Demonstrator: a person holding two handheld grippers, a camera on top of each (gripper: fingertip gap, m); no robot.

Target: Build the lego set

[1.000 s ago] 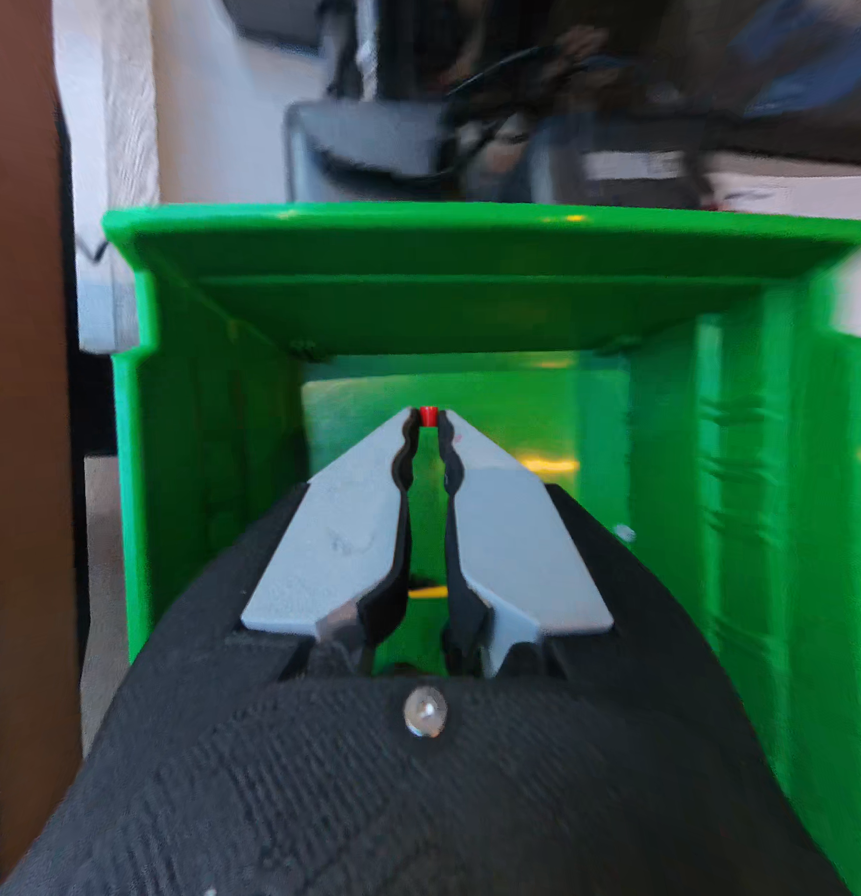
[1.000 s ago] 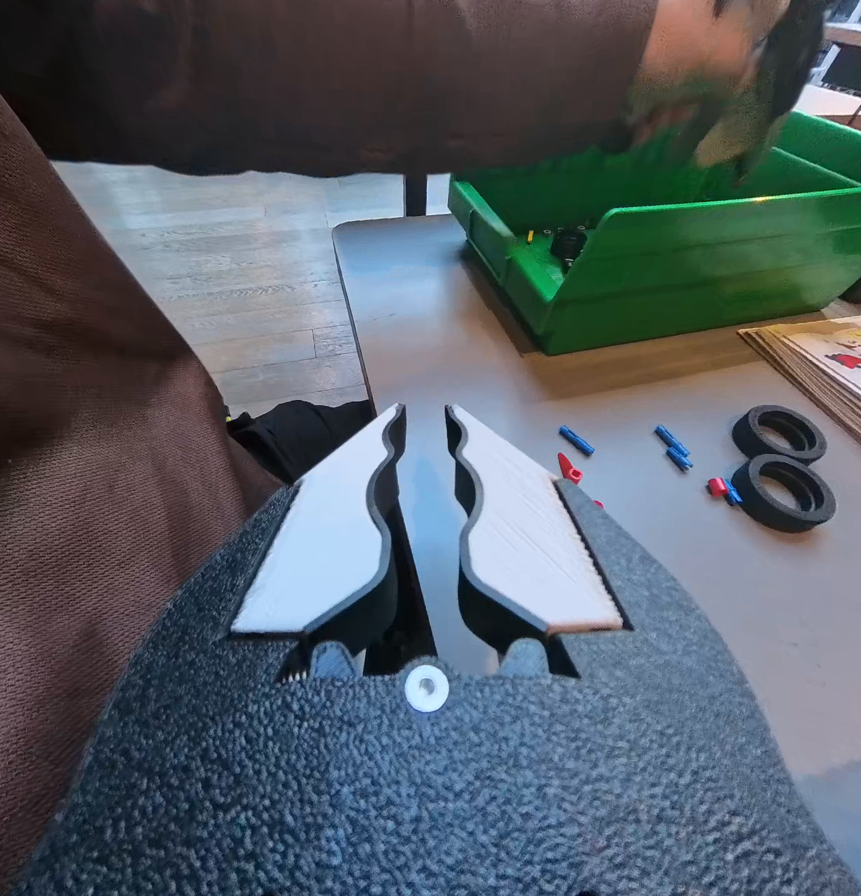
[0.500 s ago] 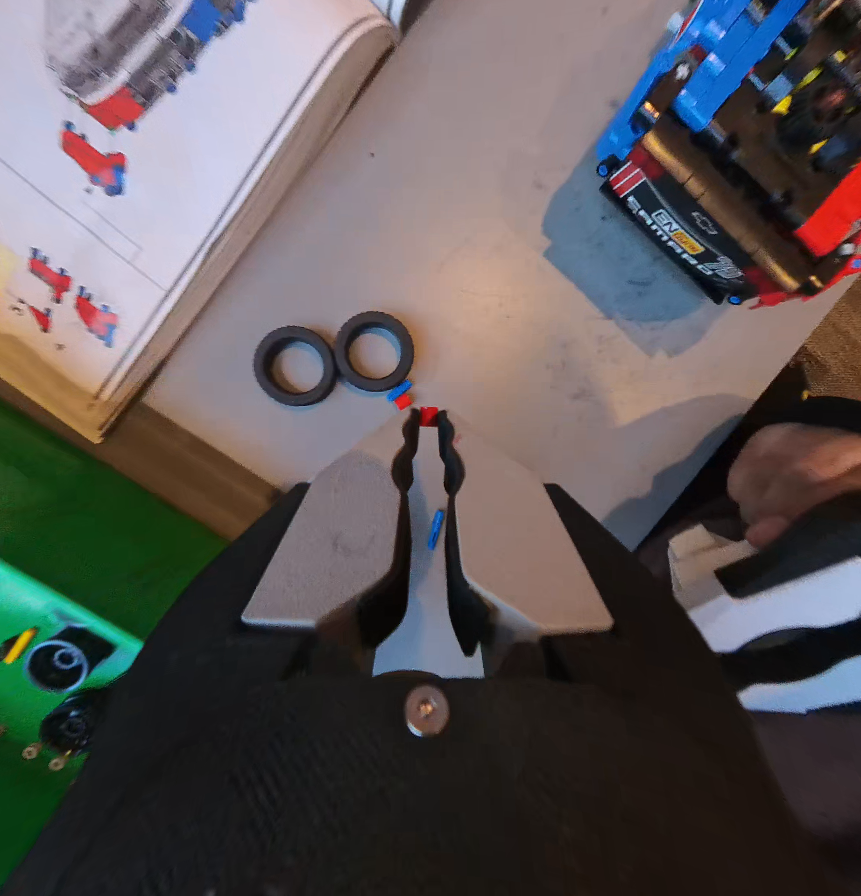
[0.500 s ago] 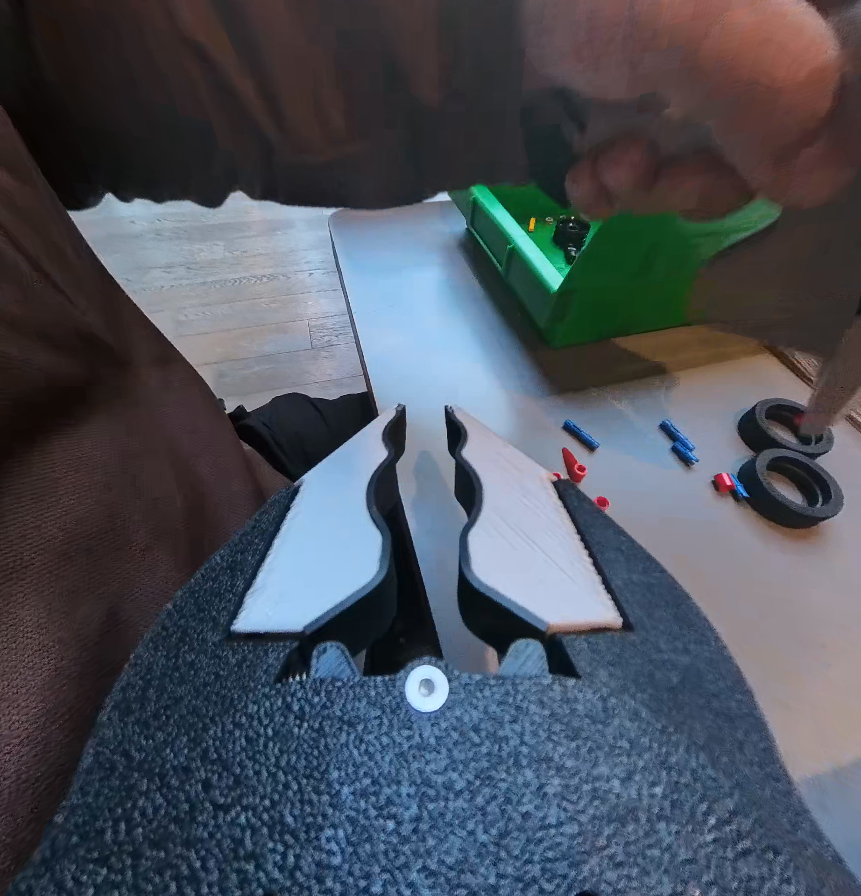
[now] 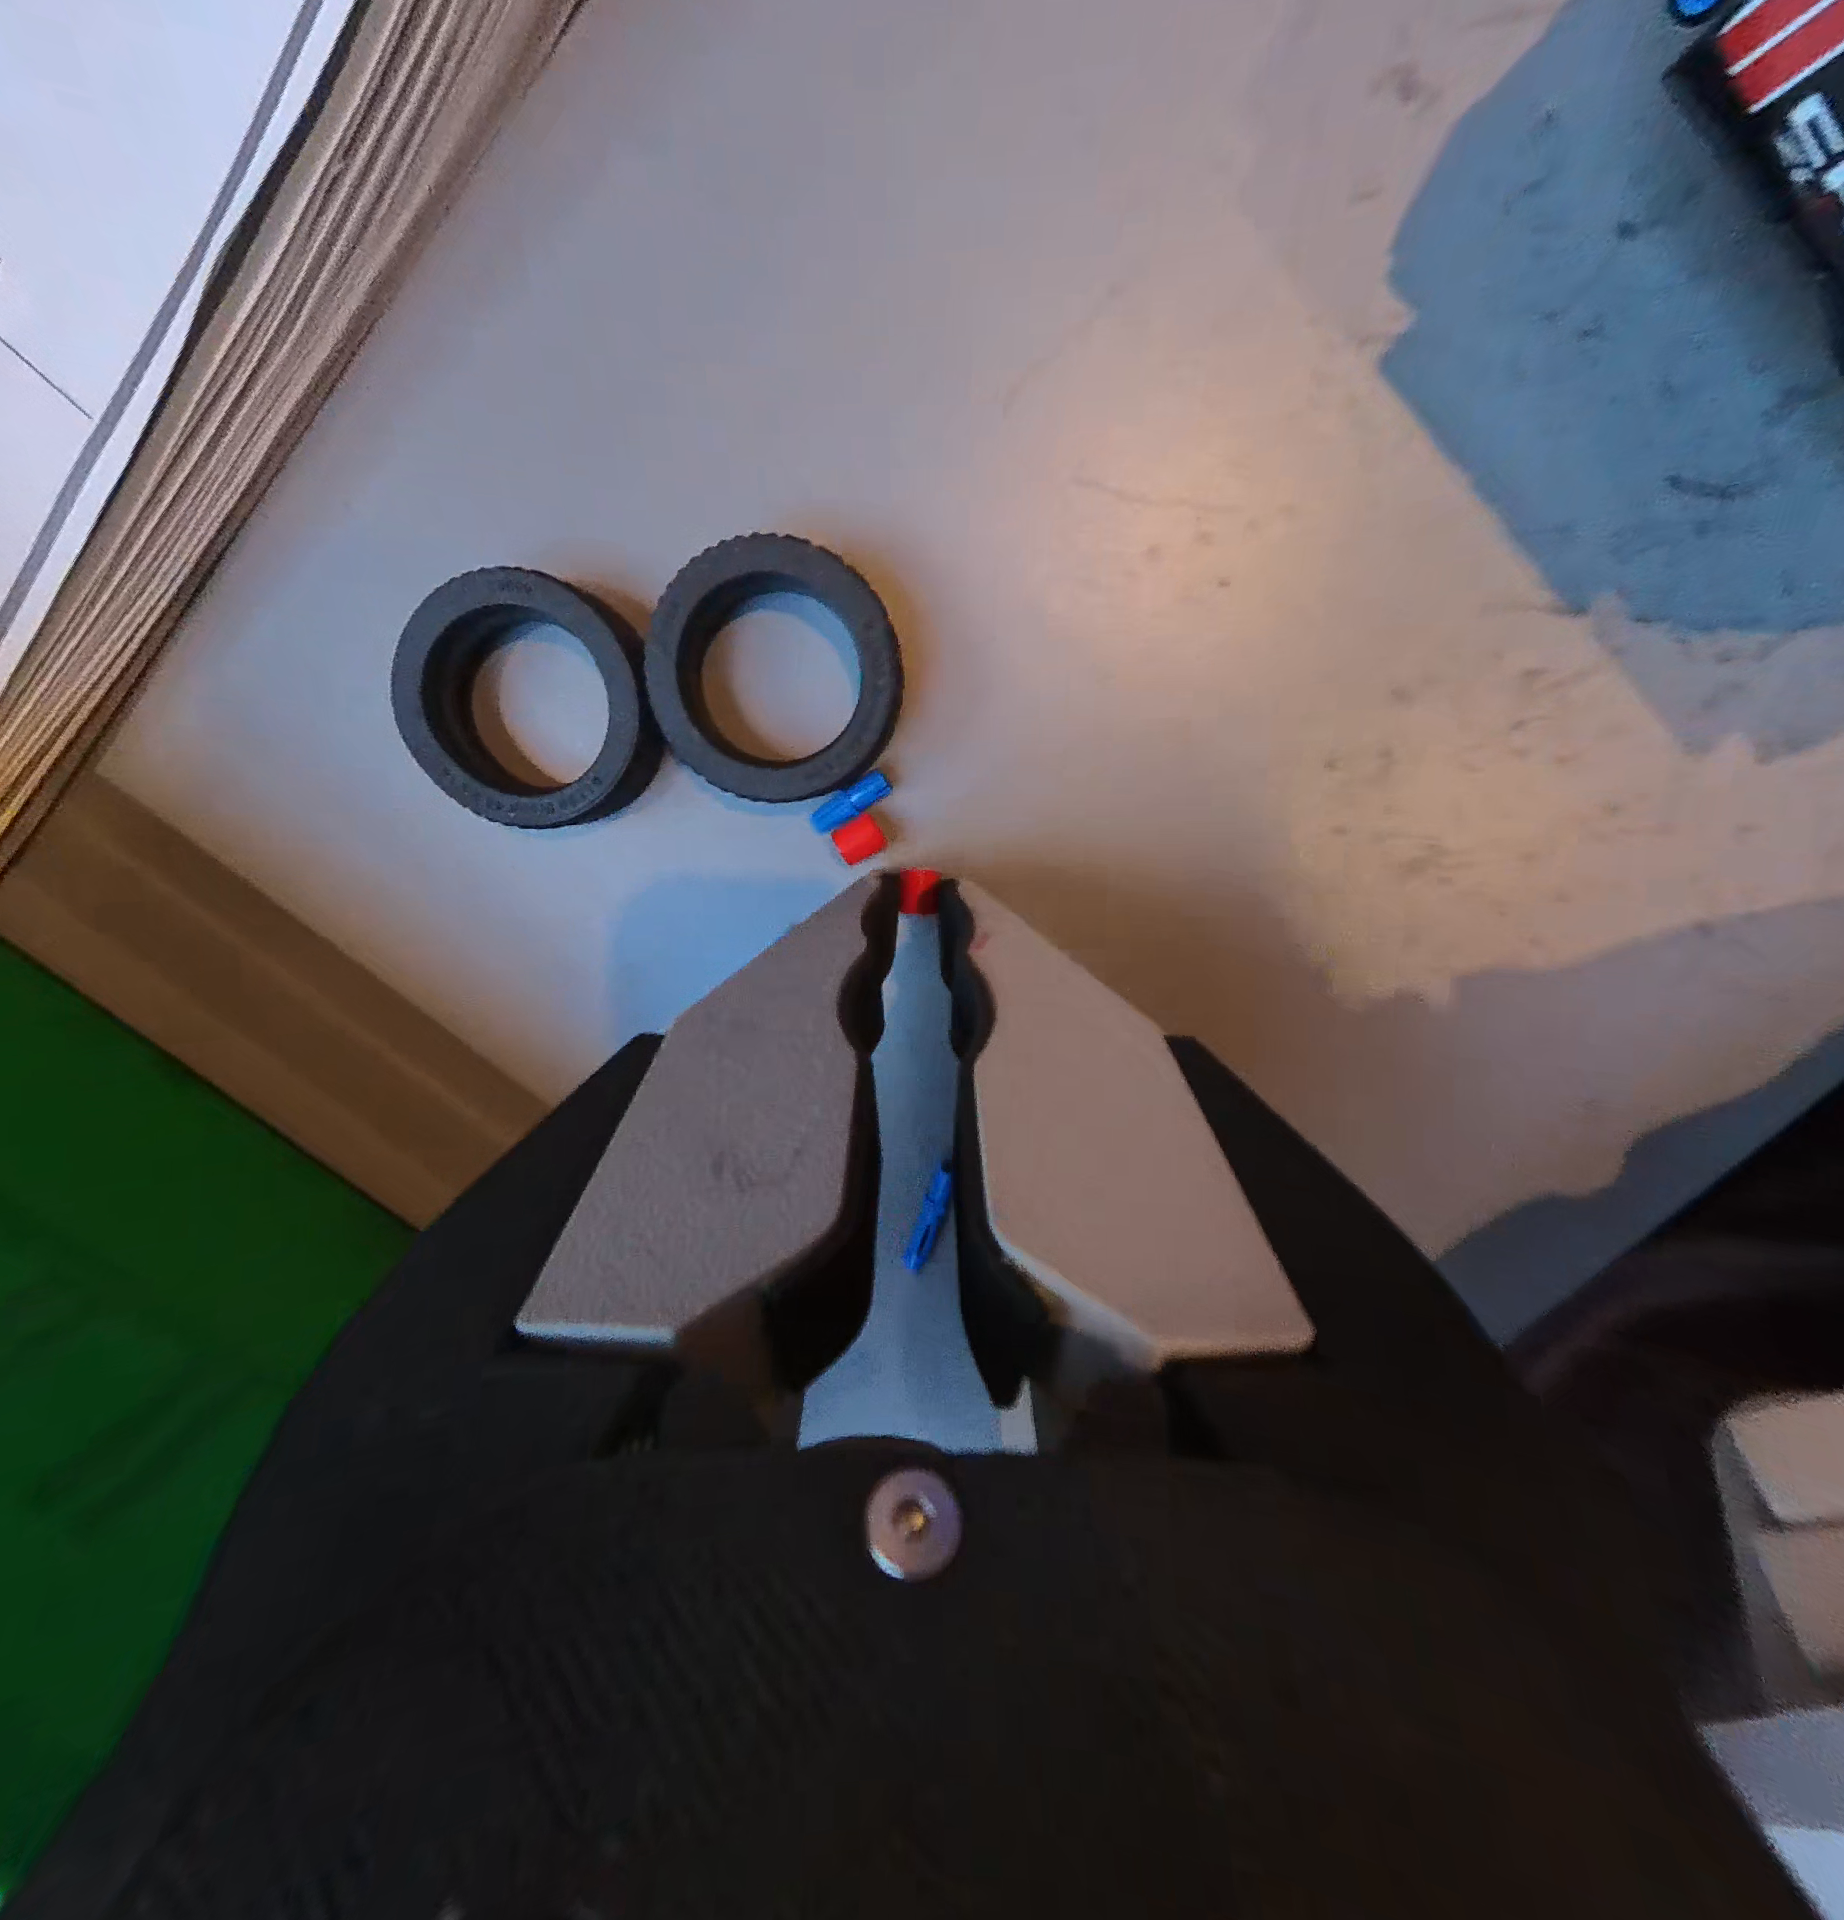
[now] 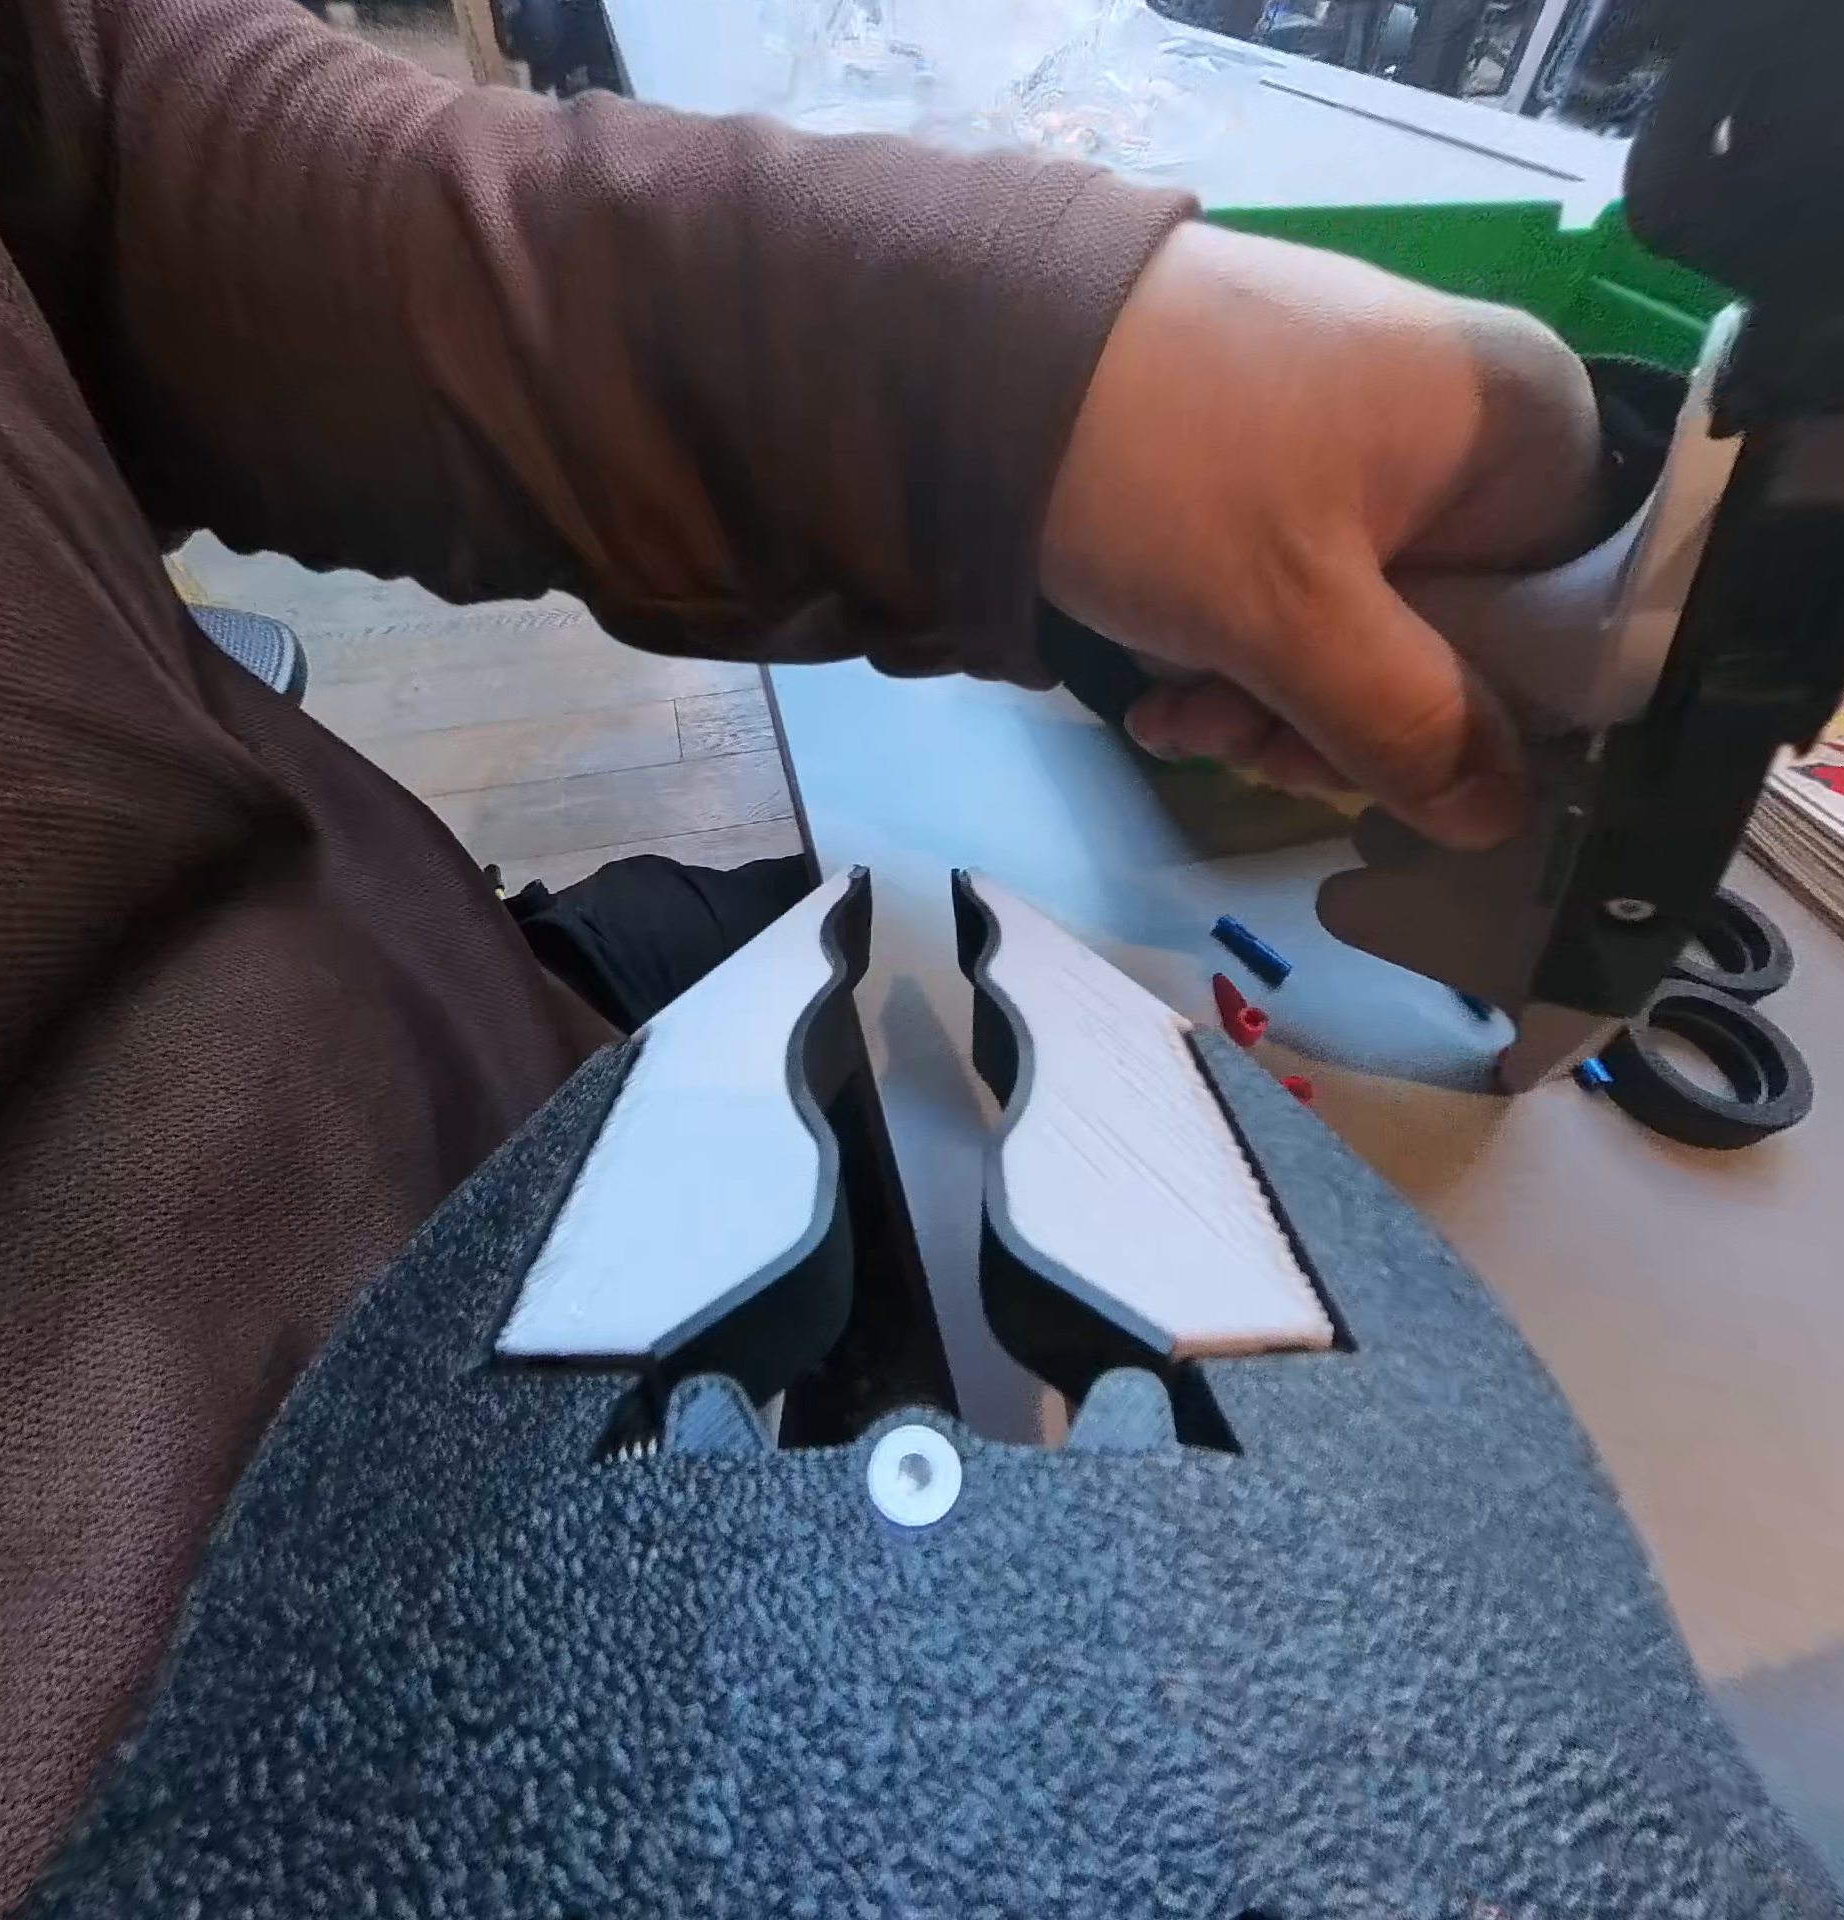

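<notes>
A tiny red piece (image 5: 918, 891) is pinched at the tips of the left gripper (image 5: 916, 896), centre frame, just above the table (image 5: 1157, 416). Light, stiff and probably slippery, it is best clamped across its sides. The right gripper (image 6: 907, 885) is held parted, empty.

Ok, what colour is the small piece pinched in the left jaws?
Red. The small piece sits at the left gripper tips, clearest in the left wrist view.

The left gripper (image 5: 918, 891), pinching a small red piece (image 5: 917, 894), is out of the green bin (image 5: 118, 1247) where it was a second ago and is low over the table (image 5: 1105, 416), beside the two black tyres (image 5: 648, 681). In the right wrist view, the person's hand (image 6: 1313, 561) now hides most of the bin.
</notes>
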